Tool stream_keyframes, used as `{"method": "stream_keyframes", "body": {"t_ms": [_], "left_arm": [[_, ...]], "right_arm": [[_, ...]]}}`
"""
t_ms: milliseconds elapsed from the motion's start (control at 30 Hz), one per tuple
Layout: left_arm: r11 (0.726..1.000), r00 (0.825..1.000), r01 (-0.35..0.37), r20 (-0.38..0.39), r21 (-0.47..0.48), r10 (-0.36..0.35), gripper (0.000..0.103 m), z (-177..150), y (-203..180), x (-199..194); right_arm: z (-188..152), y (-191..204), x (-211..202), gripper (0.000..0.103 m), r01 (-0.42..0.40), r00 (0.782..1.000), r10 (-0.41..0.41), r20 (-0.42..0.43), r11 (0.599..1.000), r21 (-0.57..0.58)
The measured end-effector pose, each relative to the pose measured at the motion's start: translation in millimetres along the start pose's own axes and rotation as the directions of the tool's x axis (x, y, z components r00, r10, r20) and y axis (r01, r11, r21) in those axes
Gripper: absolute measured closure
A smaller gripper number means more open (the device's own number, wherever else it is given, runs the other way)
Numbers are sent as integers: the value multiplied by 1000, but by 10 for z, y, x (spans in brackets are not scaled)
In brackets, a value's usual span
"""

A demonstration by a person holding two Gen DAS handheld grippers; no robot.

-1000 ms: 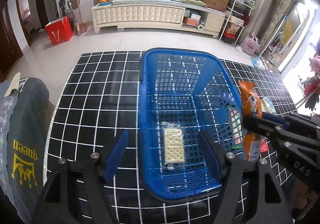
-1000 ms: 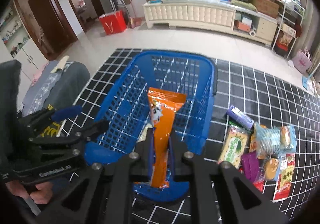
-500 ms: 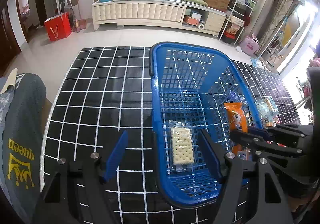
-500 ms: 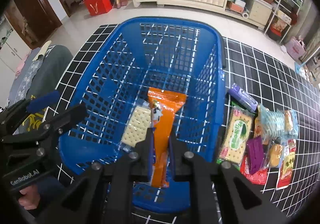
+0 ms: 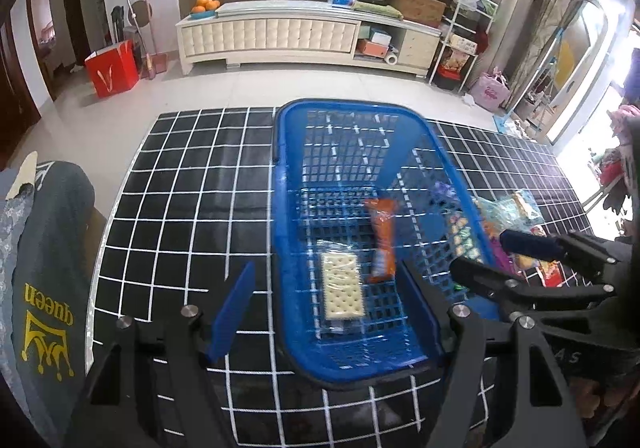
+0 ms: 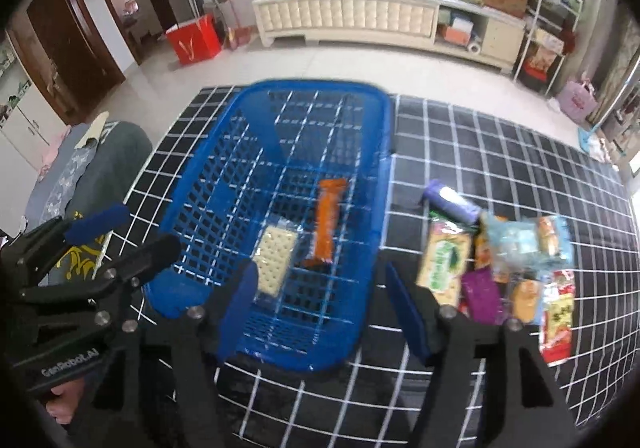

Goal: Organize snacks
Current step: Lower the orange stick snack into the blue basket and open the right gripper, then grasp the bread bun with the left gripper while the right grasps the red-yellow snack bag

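Released since half a second ago, the orange snack packet (image 6: 327, 222) now lies on the floor of the blue basket (image 6: 366, 312) beside the cracker pack (image 6: 275, 258). Both the right gripper (image 6: 320, 308) and left gripper (image 5: 324, 308) stand spread and empty. Two snacks are in; the snack pile (image 6: 500, 264) on the grid mat (image 6: 500, 152), right of the basket, remains

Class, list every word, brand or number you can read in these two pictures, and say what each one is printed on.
"queen", upside down, under a yellow crown: on the grey cloth.
"GenRobot.AI": on the left gripper, seen from the right wrist.
"AS", the rest hidden: on the right gripper, seen from the left wrist.
Print on the snack packets and the orange packet: too blurred to read.
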State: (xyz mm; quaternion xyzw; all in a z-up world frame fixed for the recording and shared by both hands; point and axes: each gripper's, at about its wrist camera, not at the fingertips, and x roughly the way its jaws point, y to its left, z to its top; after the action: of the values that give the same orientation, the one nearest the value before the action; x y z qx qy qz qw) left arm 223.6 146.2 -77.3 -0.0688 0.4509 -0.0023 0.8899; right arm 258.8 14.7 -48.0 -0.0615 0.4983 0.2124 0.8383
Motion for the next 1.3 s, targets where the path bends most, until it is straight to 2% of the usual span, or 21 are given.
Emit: {"method": "stream_keyframes", "body": {"t_ms": [300,533,900,933,1000,1233,1300], "left_arm": [[997,1000,12,20,76,-13,33,-29,-629,-233],[988,999,35,15,149,-38,33,-63,-1285,-252],[969,994,102,-58,223,-92,33,-116,-2220,100],[968,994,105,-63,229,-93,29,-119,-2279,136],[966,993,111,-69,233,-98,23,-114,-2409,220],[960,987,123,-132,252,-92,23,-134,-2740,603],[958,983,128,-158,258,-89,23,-146,-2829,742]], "right_arm": [[-245,-590,-535,29,32,996,-38,80,996,80],[-537,-1239,-752,29,58,994,-72,83,985,161],[-873,-2144,-862,29,108,991,-127,50,954,281],[-882,-2196,-859,29,113,990,-131,45,952,285],[-930,-2338,-831,29,127,989,-142,29,946,299],[-1068,-2694,-568,29,146,989,-135,-58,940,308],[-1096,-2769,-480,24,150,988,-131,-84,940,307]]}}
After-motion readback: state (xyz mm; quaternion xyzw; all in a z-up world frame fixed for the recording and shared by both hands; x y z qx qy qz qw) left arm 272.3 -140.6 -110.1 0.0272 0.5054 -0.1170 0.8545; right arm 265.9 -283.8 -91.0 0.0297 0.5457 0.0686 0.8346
